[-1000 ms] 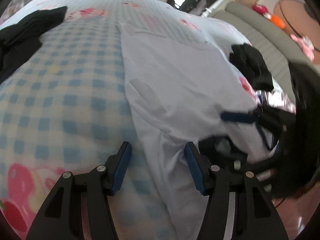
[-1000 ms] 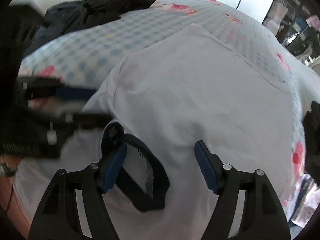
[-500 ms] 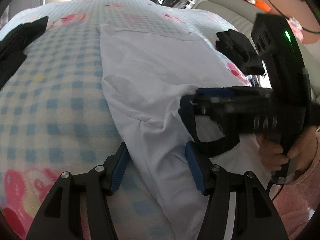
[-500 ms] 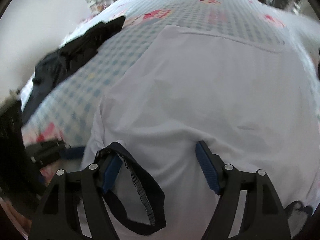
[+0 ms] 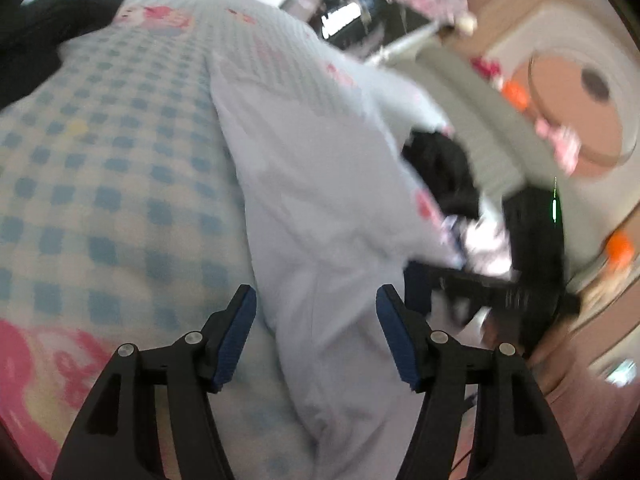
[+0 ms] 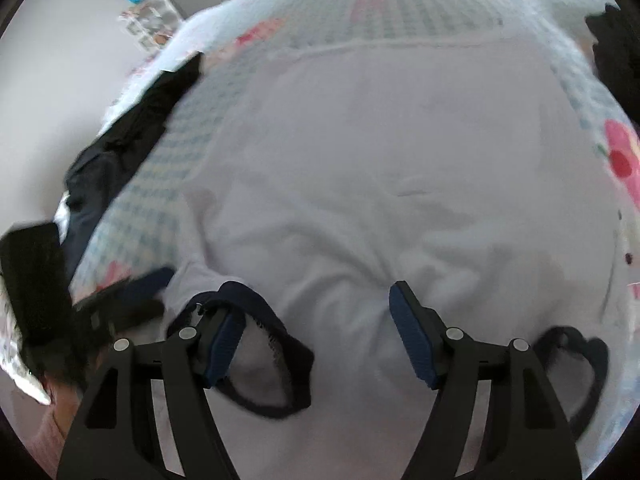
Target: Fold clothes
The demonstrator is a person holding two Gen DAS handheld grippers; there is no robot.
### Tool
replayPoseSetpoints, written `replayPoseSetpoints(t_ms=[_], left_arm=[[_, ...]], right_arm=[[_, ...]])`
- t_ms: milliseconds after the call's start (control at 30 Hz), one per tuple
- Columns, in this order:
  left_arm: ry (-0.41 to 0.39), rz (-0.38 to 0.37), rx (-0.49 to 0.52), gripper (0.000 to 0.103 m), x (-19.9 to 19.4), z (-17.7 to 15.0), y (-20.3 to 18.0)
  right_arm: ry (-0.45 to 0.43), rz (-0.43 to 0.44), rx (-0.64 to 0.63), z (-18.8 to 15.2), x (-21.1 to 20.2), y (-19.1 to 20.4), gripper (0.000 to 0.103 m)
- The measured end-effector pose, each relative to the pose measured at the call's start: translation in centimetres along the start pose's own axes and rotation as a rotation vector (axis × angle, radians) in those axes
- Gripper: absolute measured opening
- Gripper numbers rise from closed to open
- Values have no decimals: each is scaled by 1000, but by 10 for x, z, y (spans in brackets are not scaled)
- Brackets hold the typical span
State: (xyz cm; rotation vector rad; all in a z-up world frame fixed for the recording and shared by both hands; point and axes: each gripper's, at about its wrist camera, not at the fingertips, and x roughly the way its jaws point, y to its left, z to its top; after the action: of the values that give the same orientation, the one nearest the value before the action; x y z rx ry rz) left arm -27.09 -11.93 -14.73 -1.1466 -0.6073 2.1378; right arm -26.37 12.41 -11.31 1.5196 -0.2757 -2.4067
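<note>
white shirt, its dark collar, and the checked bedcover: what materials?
Shirt: looks like thin matte cotton knit; soft creases, drapes limply. Collar: seemingly ribbed knit trim, navy; stitching shows inside the edge. Bedcover: probably printed woven cotton, matte; blue checks and pink flowers. Blur leaves weave uncertain.

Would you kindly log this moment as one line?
left gripper: open, over shirt edge | right gripper: open, at collar | unfolded

A home bedroom is shown: a bed [image 5: 100, 168] covered in blue-checked bedding, clothes [image 6: 360, 184] laid across it, a padded grey bed surround [image 5: 480, 112] alongside.
</note>
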Motion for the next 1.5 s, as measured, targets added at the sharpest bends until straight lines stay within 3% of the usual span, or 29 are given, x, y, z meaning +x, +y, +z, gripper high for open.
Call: replayPoseSetpoints(t_ms=[100, 267, 400, 567, 633, 733, 800, 1033, 1133, 1267, 1367, 1500], left_arm=[[-3, 57, -6, 64, 1, 2, 3], [88, 219, 55, 64, 27, -9, -3], [82, 227, 56, 64, 26, -8, -5], [82, 225, 43, 64, 36, -7, -6], [87, 234, 49, 64, 35, -8, -5], [89, 245, 57, 64, 29, -9, -1], [81, 254, 51, 64, 25, -10, 2], [22, 289, 1, 60, 18, -6, 7], [24, 284, 16, 60, 16, -5, 2], [47, 267, 119, 61, 11, -7, -23], [95, 320, 223, 61, 12, -26, -44], [140, 378, 312, 63, 14, -53, -63]], right_arm=[[-62, -13, -60, -9, -21, 15, 72], [-85, -101, -186, -20, -28, 51, 72], [-34, -64, -242, -29, -20, 67, 72], [8, -135, -353, -45, 8, 89, 72], [13, -201, -310, -43, 20, 78, 71], [-16, -189, -147, -34, 17, 47, 71], [-39, -251, -80, -31, 10, 31, 71], [-6, -341, -51, -46, -4, 0, 71], [-36, -312, -40, -46, -19, 6, 71], [-98, -247, -80, -34, -27, 24, 72], [-76, -248, -141, -27, -10, 34, 72], [-17, -265, -108, -29, 14, 20, 72]])
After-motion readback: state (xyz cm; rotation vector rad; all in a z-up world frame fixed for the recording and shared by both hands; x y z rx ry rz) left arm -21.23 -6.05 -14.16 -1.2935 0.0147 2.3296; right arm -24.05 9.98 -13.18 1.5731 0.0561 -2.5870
